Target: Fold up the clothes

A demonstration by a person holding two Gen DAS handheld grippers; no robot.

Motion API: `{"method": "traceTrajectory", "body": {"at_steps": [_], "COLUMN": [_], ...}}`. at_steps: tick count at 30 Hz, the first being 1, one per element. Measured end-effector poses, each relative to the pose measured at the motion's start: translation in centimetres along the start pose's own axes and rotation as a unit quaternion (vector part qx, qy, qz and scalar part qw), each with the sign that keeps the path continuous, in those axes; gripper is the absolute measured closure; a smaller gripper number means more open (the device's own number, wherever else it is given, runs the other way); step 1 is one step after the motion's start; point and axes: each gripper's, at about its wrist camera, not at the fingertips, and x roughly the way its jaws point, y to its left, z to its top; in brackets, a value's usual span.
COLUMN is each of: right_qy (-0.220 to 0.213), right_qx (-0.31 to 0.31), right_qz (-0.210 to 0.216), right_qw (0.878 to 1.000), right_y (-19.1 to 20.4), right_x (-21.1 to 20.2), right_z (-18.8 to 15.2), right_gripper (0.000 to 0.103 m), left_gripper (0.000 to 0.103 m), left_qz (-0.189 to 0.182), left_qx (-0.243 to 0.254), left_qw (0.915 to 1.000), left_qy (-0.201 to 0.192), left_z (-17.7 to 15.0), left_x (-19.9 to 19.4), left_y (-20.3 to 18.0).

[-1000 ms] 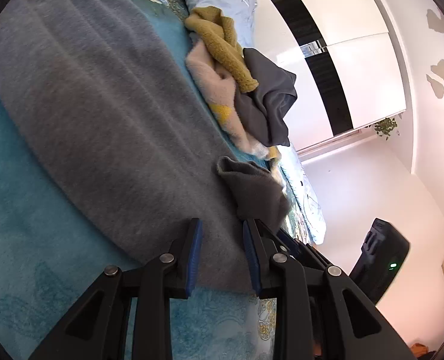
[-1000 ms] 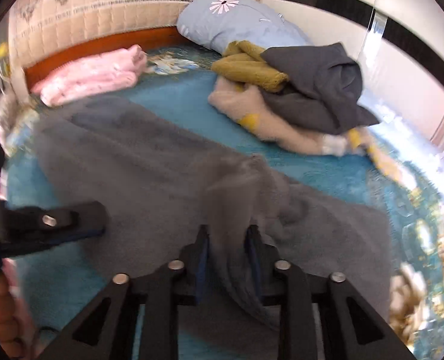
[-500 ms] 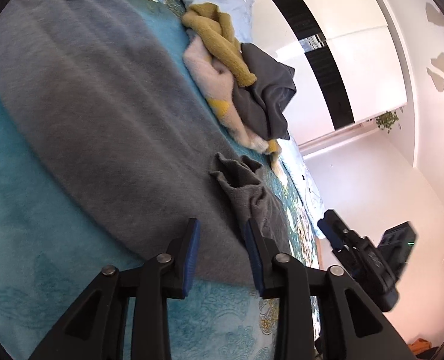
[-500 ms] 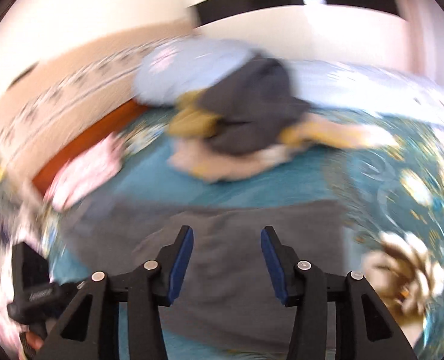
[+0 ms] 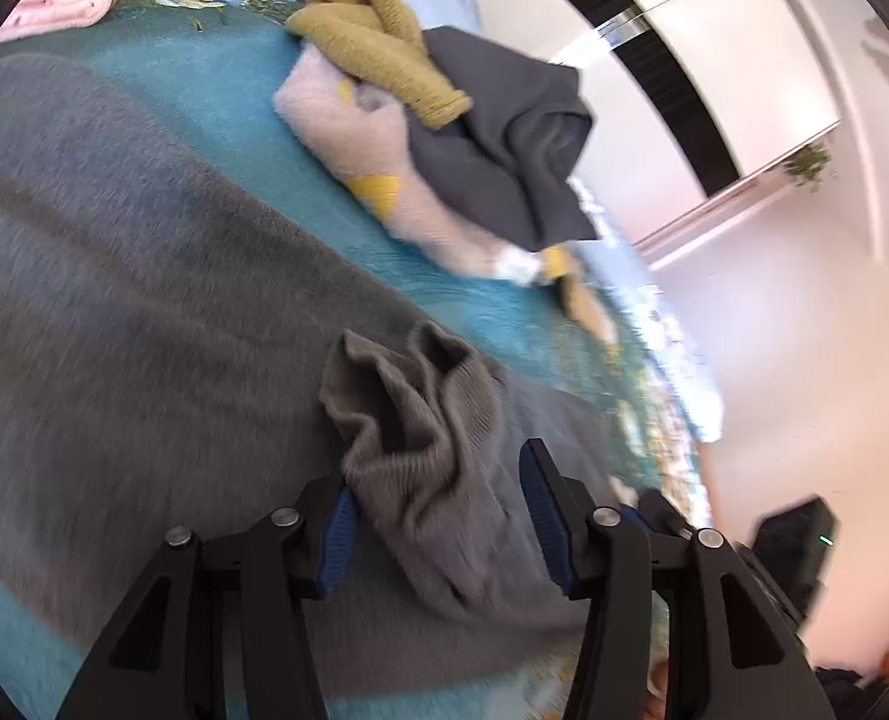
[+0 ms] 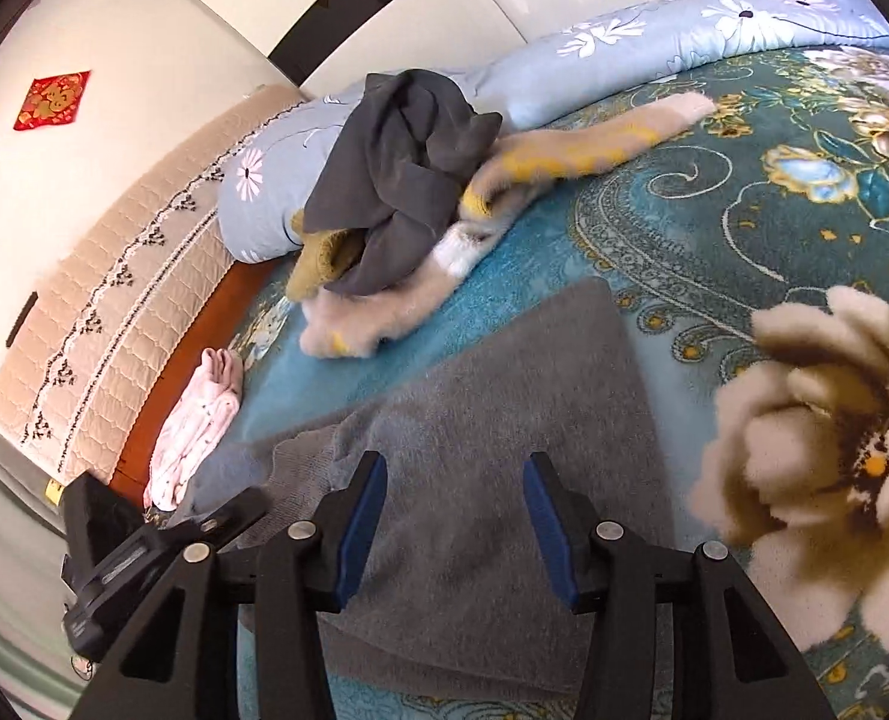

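- Since a second ago the right claw (image 6: 453,516) is no longer pinching the grey sweater (image 6: 492,420); its jaws are now standing apart with nothing between them, hanging over the flat folded part of the garment.
- Meanwhile the left claw (image 5: 438,516) is sliding in on the bunched sleeve cuff (image 5: 414,414), which is sitting between its jaws; they are closing, though the far pad is still showing a gap, so no grip yet.
- Grey sweater is lying spread across the middle of the bed (image 6: 744,192), with the pile of unfolded clothes (image 6: 408,180) nearer the headboard edge and a folded pink garment (image 6: 198,426) by that edge too.
- Risk I'm watching: the cuff is crumpled, so the left claw could be catching only one ridge of knit and letting it slip out on the lift.
- Another risk: biting too deep would be grabbing the body layer underneath and dragging the fold apart.
- Both claws are angling downward toward the bed.
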Motion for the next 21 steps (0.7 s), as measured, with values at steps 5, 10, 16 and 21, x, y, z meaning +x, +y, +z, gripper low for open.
{"method": "traceTrajectory", "body": {"at_steps": [5, 10, 16, 21], "right_qy": [0.003, -0.003, 0.053, 0.070], "right_qx": [0.020, 0.025, 0.023, 0.002], "right_qz": [0.010, 0.022, -0.007, -0.026], "right_qw": [1.000, 0.999, 0.998, 0.997], "right_y": [-0.8, -0.9, -1.1, -0.9], "right_x": [-0.2, -0.5, 1.8, 2.7], "right_z": [0.0, 0.1, -0.7, -1.0], "right_gripper": [0.052, 0.052, 0.052, 0.052], "left_gripper": [0.089, 0.089, 0.088, 0.085], "left_qz": [0.023, 0.002, 0.024, 0.021], "left_qx": [0.080, 0.130, -0.021, -0.014], "left_qw": [0.9960, 0.9860, 0.9994, 0.9996], "left_qy": [-0.033, -0.104, -0.013, -0.011], "left_z": [0.4, 0.3, 0.4, 0.3], "left_x": [-0.8, -5.9, -1.5, -1.3], "left_y": [-3.1, -4.3, 5.7, 6.0]}}
